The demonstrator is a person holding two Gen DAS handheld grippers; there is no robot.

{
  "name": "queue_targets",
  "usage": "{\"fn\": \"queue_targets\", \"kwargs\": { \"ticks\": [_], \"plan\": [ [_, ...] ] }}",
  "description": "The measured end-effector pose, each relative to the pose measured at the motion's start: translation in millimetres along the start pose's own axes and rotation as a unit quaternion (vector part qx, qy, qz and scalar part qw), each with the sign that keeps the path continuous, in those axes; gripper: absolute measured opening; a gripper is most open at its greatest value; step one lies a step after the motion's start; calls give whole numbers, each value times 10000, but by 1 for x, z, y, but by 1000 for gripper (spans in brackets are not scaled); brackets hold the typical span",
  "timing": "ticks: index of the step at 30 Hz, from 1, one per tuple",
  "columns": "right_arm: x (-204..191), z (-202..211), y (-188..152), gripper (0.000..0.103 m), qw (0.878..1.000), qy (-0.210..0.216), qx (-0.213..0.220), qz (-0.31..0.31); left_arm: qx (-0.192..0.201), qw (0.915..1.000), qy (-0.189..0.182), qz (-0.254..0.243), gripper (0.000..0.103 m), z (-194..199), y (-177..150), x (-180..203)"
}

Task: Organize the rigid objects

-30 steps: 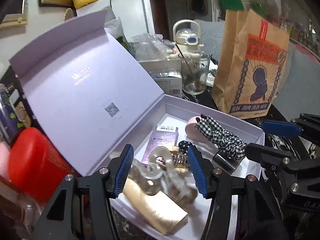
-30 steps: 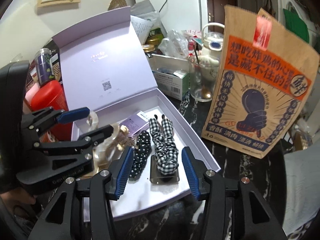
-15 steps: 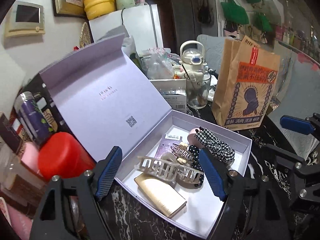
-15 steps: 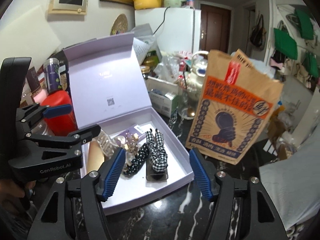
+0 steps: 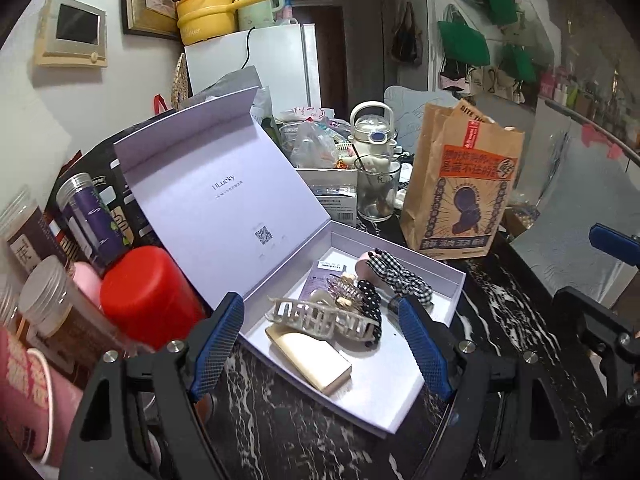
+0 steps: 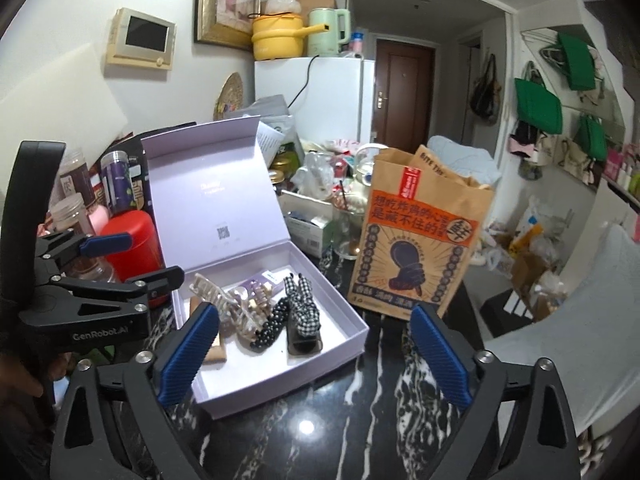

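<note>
Through the left wrist camera we see our left gripper spread wide and empty above the lavender box, whose lid stands raised. Inside lie a beige claw clip, a gold case beneath it, a dotted scrunchie and a checked scrunchie.

From the right wrist camera, our right gripper is opening, nothing between its pads, with the box ahead-left and what seems a dark clip under the checked scrunchie.

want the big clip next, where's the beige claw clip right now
In the left wrist view the beige claw clip lies inside the open lilac box, on the gold case, beside the polka-dot scrunchie.
</note>
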State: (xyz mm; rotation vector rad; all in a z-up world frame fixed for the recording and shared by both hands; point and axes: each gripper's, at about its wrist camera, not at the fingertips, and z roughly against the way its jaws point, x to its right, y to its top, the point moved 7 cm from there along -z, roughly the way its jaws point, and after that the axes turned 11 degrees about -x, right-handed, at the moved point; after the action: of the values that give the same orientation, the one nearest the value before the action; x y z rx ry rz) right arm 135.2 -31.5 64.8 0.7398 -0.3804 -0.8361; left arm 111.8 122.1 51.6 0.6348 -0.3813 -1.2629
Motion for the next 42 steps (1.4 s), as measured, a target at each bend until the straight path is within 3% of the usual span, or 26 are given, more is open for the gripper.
{"fn": "queue_targets", "kwargs": {
  "ticks": [3, 5, 6, 10, 26, 42],
  "plan": [
    [0, 10, -8, 103, 9999, -73, -1, -91, 98, 9999, 24, -20, 82, 14, -8, 0],
    [0, 15, -15, 103, 9997, -166, -61, -153, 144, 9999, 45, -43, 100, 22, -13, 0],
    [-1, 17, -17, 103, 9996, -199, -76, -173, 189, 9998, 44, -36, 103, 26, -16, 0],
    [-2, 24, -29, 103, 9993, -264, -101, -239, 245, 9996, 111, -73, 103, 38, -29, 1],
    [-13, 29, -66, 103, 9982, -330, -339, -381, -143, 9998, -40, -93, 103, 33, -71, 12],
    [-16, 27, -73, 103, 9981, -331, -412, -324, -281, 9996, -72, 46, 103, 28, -78, 9]
  ]
}}
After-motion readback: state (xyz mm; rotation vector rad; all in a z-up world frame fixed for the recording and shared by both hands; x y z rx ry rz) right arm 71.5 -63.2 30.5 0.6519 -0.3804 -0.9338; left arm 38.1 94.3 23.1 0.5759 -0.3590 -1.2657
